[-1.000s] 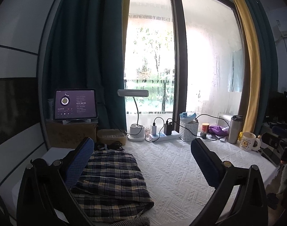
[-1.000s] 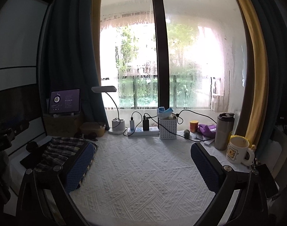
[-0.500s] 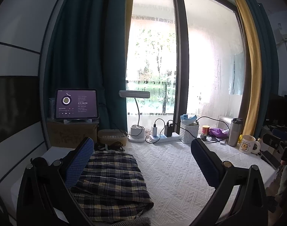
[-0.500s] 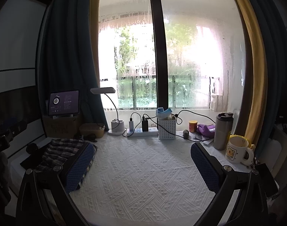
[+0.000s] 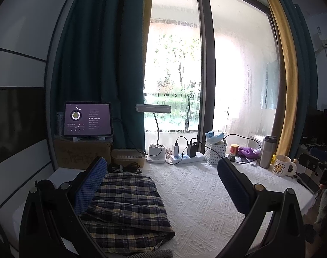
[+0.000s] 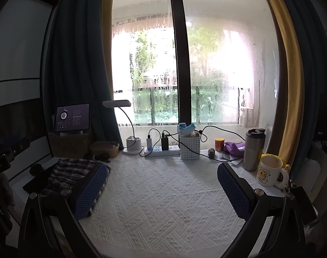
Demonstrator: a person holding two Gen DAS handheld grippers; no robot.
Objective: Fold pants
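Observation:
Dark plaid pants lie folded into a compact stack on the white textured cloth, at the table's left side. My left gripper hovers above the table, open and empty, its left pad over the stack's near left corner. In the right wrist view the same folded pants sit at the left, partly behind the left pad. My right gripper is open too, with only bare cloth between its fingers.
Along the window stand a tablet on a cardboard box, a desk lamp, a power strip with cables, a white basket, a steel tumbler and a bear mug. A dark phone lies at the right edge.
Both cameras have tilted slightly upward, so the scene sits a bit lower in view. The folded pants have not moved and both grippers stay open.

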